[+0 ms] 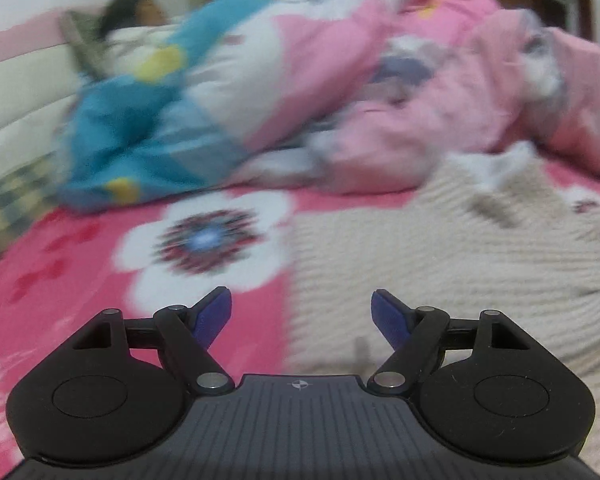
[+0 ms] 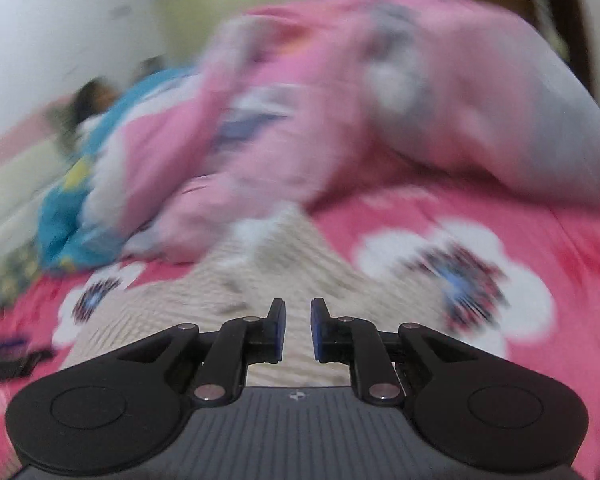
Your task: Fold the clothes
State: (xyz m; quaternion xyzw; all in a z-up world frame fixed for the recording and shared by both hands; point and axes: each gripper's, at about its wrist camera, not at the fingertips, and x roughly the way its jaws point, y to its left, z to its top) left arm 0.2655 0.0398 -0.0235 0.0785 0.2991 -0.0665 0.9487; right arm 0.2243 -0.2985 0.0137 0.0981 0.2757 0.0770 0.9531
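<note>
Trouble could come from the heaped pink quilt [image 1: 380,92] crowding the cream knit sweater [image 1: 440,264] spread on the bed [image 1: 80,264]: the left claw [image 1: 301,316], released, or the near-clenched, empty right claw [image 2: 298,330] may snag bedding too.

Cream ribbed knit sweater [image 1: 460,248], spread rumpled on pink floral bedsheet [image 1: 80,264]

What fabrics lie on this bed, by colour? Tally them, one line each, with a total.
Cream: 1, the knitted sweater.
Pink: 2, the flowered bedsheet and the crumpled quilt.
Blue: 1, the blue bedding, too blurred to tell whether it is separate from the quilt.
Total: 4.
</note>
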